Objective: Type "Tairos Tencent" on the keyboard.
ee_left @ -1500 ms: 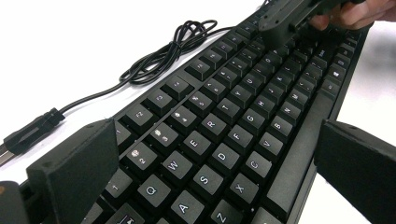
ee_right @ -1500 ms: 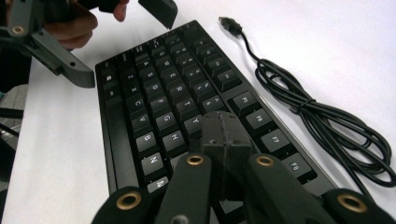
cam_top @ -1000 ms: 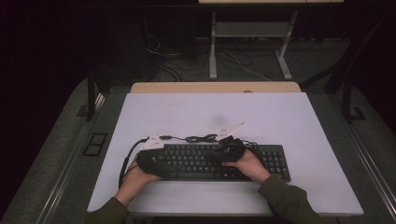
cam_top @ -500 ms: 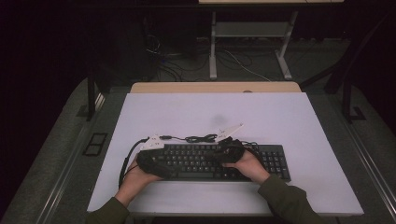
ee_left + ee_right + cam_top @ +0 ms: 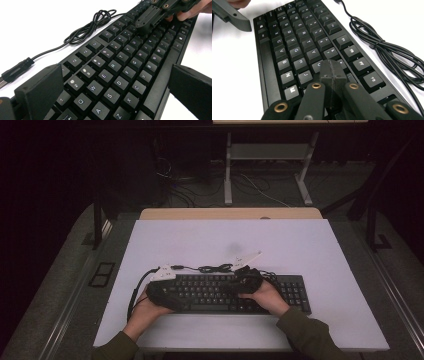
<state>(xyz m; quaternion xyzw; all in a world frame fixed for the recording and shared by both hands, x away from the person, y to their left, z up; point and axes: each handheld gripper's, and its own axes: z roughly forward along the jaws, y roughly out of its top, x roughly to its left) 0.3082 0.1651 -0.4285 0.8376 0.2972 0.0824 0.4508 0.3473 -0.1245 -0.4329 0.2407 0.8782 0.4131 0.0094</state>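
Note:
A black keyboard (image 5: pixel 210 292) lies across the near half of the white table (image 5: pixel 300 250). Its black cable (image 5: pixel 215 268) is bundled just behind it. My left gripper (image 5: pixel 165 292) is at the keyboard's left end. In the left gripper view my left gripper (image 5: pixel 116 75) is open, its wide jaws straddling the keyboard (image 5: pixel 120 67) from back edge to front edge over the letter keys. My right gripper (image 5: pixel 245 280) is shut with nothing in it. Its closed tip (image 5: pixel 333 70) rests down on the keys near the middle of the keyboard (image 5: pixel 294 47), and it is also seen far off (image 5: pixel 146 23).
The cable's coil (image 5: pixel 387 52) lies on the table beside the function keys, and its plug (image 5: pixel 17 68) lies off the keyboard's far left corner. Bare white table stretches behind the keyboard. A wooden strip (image 5: pixel 230 213) borders the far edge, with dark floor and a metal stand (image 5: pixel 265 170) beyond.

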